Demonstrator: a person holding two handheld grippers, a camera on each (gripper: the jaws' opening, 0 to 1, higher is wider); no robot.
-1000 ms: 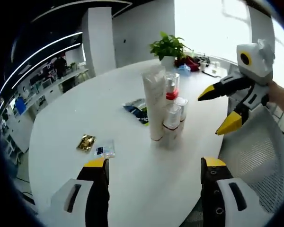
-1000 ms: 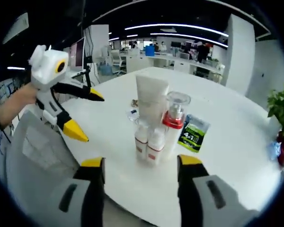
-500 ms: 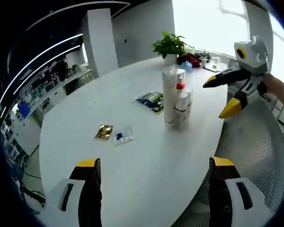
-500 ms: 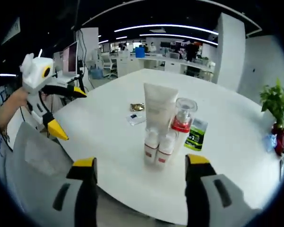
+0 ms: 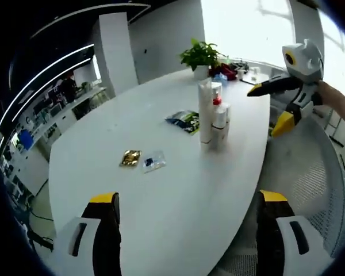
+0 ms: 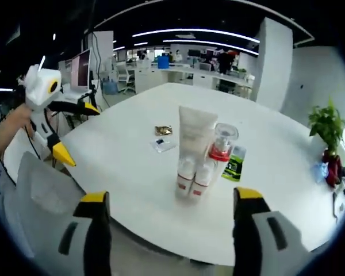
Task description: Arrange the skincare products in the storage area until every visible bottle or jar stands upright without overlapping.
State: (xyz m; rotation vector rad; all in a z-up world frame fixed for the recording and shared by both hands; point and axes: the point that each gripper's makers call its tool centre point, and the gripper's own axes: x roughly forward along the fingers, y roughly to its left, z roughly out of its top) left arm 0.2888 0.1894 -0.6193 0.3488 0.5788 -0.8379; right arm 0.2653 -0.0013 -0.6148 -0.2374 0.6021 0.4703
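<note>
A tight group of skincare products stands upright on the white oval table (image 5: 161, 190): a tall white tube (image 6: 194, 138), a clear pump bottle with a red collar (image 6: 222, 144), and two small white bottles with red bands (image 6: 194, 179). In the left gripper view the same group (image 5: 213, 118) stands toward the table's far right edge. My left gripper (image 5: 187, 210) is open and well back from the group, nothing between its jaws. My right gripper (image 6: 169, 210) is open too, back past the table edge. Each gripper shows in the other's view, the right one (image 5: 282, 103) and the left one (image 6: 66, 129), both open.
A green sachet (image 5: 184, 121) lies beside the group. A gold packet (image 5: 130, 157) and a small clear packet (image 5: 153, 163) lie nearer the table's middle. A potted plant (image 5: 200, 57) stands at the far end. A white mesh chair (image 5: 307, 172) sits by the edge.
Both grippers have pulled back from the products, so the group looks smaller and farther in both views. The products stand as before.
</note>
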